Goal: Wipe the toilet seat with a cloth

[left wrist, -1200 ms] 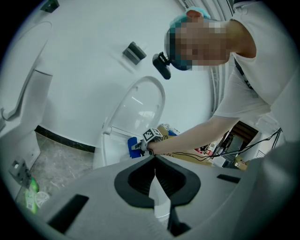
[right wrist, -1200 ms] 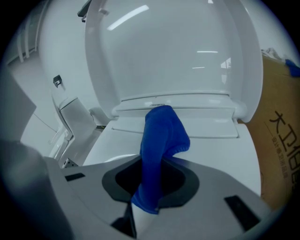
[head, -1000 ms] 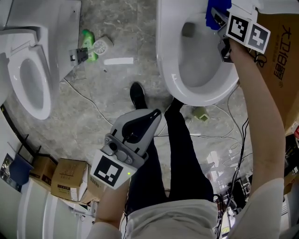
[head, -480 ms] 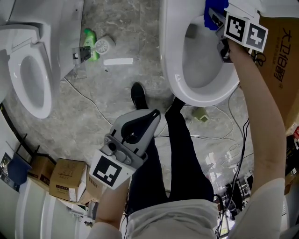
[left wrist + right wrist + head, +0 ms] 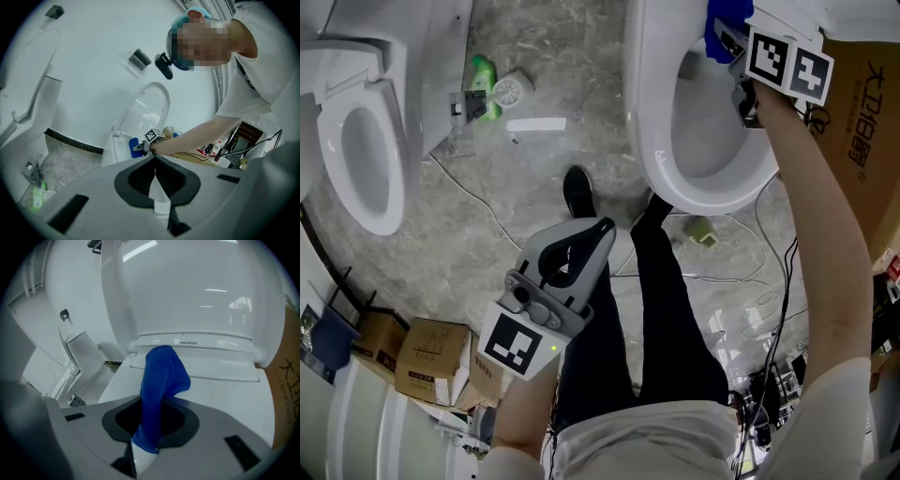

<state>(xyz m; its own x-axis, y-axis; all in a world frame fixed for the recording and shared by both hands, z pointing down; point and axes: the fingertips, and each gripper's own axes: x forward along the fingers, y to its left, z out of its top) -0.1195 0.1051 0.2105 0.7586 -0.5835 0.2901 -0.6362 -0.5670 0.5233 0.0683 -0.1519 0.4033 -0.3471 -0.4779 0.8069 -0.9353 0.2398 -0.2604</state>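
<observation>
While the right tool (image 5: 729,42) grips the blue cloth (image 5: 161,380) at the rear of the toilet seat (image 5: 647,141), just under the raised lid (image 5: 187,287) at the upper right of the head view, the seat's ring runs down-frame toward the person. The left tool (image 5: 598,232), clenched on nothing, hangs lower centre, well apart from the seat, so the right looks the one to wipe

Ahead of the right hand-held gripper (image 5: 728,41), the blue cloth (image 5: 724,13) lay mostly behind the marker cube (image 5: 787,64), cut off at the top; it perhaps touched the toilet seat (image 5: 643,112).
</observation>
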